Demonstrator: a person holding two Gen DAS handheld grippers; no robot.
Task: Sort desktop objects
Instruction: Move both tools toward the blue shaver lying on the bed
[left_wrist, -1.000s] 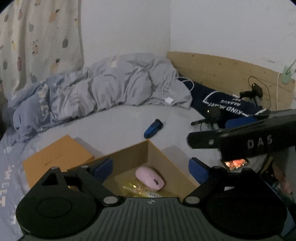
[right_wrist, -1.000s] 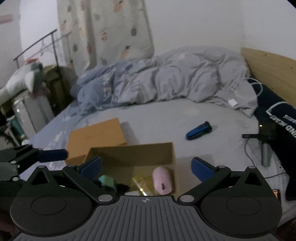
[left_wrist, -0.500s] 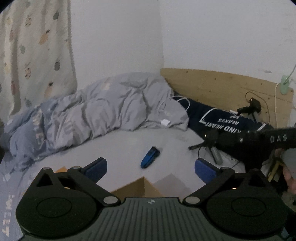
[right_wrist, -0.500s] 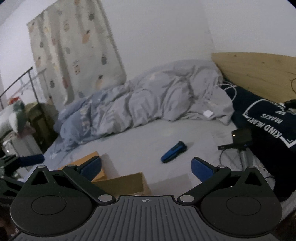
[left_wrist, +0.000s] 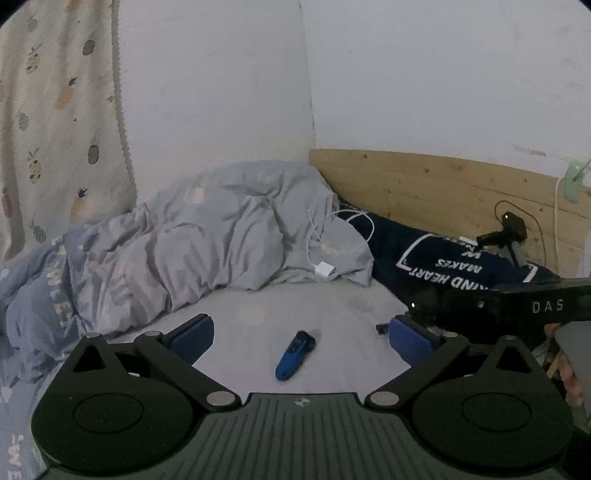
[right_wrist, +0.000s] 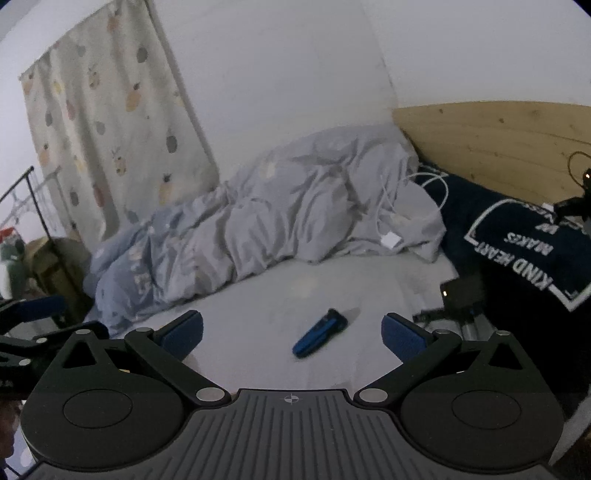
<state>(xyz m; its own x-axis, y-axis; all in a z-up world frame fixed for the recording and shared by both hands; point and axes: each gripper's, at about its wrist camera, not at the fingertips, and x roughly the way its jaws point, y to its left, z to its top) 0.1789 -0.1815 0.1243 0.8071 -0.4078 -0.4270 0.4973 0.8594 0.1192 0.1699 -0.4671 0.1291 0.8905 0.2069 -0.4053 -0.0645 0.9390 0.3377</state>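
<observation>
Lying blurred, blue object, make unclear, right gripper cropped

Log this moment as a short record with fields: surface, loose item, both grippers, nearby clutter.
surface: grey bed sheet
loose item: blue and black handheld device, lying flat on the sheet, nothing touching it
left gripper: open, empty, jaws have just been opening; device lies ahead between its fingers
right gripper: open, empty, device ahead between its fingers
nearby clutter: rumpled duvet, white charger and cable, navy pillow, wooden headboard
</observation>
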